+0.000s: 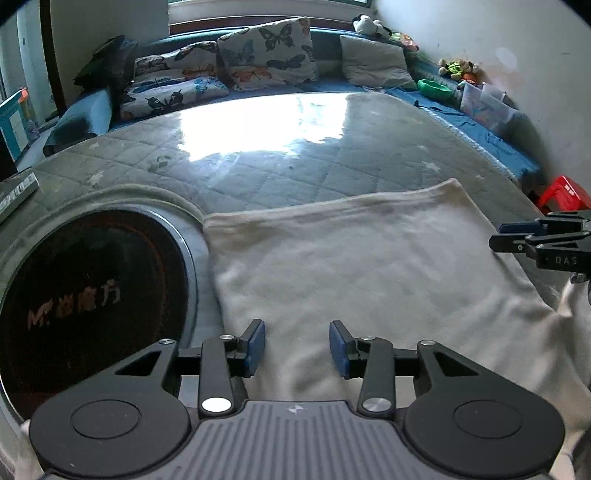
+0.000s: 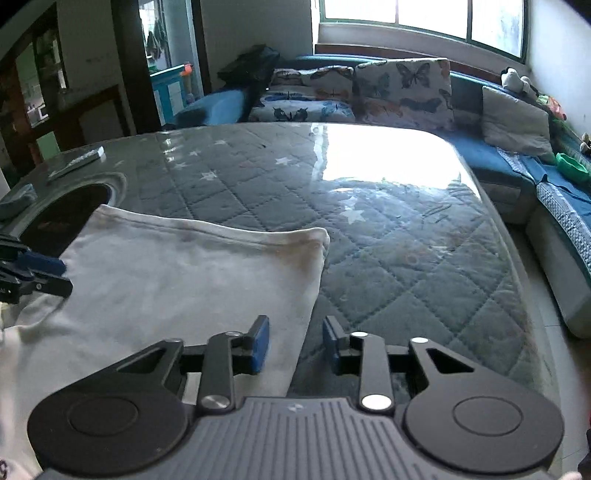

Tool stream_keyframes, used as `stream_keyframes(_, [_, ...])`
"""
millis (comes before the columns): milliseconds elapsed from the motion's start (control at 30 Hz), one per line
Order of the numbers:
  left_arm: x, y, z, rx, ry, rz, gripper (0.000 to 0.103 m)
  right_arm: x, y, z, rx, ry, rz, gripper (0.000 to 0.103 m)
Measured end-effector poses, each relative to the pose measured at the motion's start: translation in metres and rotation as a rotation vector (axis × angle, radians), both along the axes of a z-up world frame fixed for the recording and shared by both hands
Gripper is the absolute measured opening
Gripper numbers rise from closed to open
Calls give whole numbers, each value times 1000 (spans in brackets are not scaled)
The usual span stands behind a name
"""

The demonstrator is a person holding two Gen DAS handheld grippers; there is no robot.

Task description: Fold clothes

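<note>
- Quilted grey table cover (image 2: pixel 388 236), star-printed and glaring under the window light, fills most of what I see from both wrists; I'll place everything against it.
- Behind its far edge runs a blue sofa (image 2: pixel 491 155) with butterfly cushions (image 1: pixel 267 51) and a plain grey cushion (image 1: pixel 373 61).
- On the near part of the cover lies the white garment (image 1: pixel 351 266), spread flat, with a hemmed edge facing the sofa and faint brownish marks near that edge.
- A round dark inset with lettering (image 1: pixel 88 295) sits in the cover just beside the garment's left edge.
- My left gripper (image 1: pixel 297 347) hovers over the near part of the garment, jaws spread wide with white cloth showing in the gap; I see nothing held.
- My right gripper (image 2: pixel 295 345) is also spread wide and holds nothing; its left finger (image 2: pixel 260 345) sits over the garment's right edge, the other over bare cover. From the left wrist I cannot tell how far it is open.
- Only the left wrist shows the red stool (image 1: pixel 565 194) past the cover's right side and the clear plastic bins (image 1: pixel 487 103) on the sofa.
- Only the right wrist shows the window panes (image 2: pixel 424 14), the dark doorway (image 2: pixel 129 74) and the garment's far right corner (image 2: pixel 321 236).
</note>
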State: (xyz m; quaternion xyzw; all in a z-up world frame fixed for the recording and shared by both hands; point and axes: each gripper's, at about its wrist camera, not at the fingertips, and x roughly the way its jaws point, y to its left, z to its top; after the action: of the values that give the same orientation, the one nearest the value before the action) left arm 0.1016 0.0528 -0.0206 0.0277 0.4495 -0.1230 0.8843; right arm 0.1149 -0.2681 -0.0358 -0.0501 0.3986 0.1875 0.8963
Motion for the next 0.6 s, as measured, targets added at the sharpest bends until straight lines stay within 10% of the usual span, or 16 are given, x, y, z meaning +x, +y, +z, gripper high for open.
stream_keyframes(167, [21, -3, -2, 23, -6, -14, 42, 12, 5, -3, -17, -33, -1, 6])
stream_keyframes(600, [95, -30, -7, 42, -62, 12, 45, 55, -4, -1, -114, -84, -56, 8])
